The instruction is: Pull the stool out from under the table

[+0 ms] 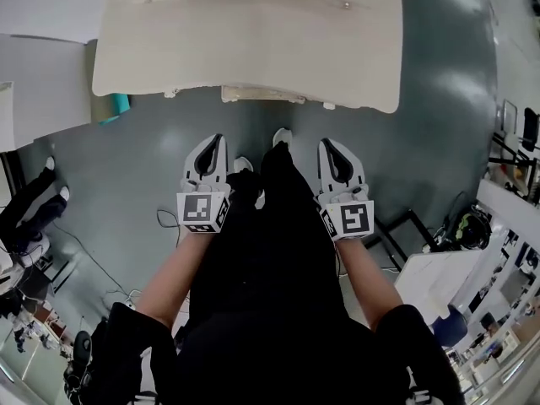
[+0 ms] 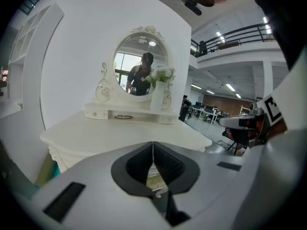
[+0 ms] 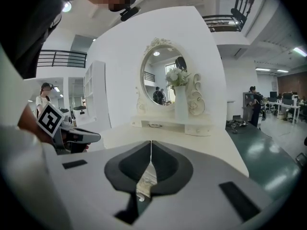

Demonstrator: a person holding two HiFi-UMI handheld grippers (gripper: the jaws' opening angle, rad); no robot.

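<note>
Under the table (image 1: 245,49), the stool (image 1: 263,95) sat tucked, only what looked like its front edge showing. Left gripper (image 1: 214,142) and right gripper (image 1: 331,143) hung short of it, jaws closed on nothing. Unopened, they would likely butt the seat or slip off.

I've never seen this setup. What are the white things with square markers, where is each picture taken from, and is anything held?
A person holds a two-jaw gripper in each hand: left gripper, right gripper. The top-down picture comes from a head camera; the other two cameras ride on the grippers, looking along their jaws. Both grippers are shut and empty. Ahead stands a cream dressing table bearing an oval mirror and a vase of white flowers.
</note>
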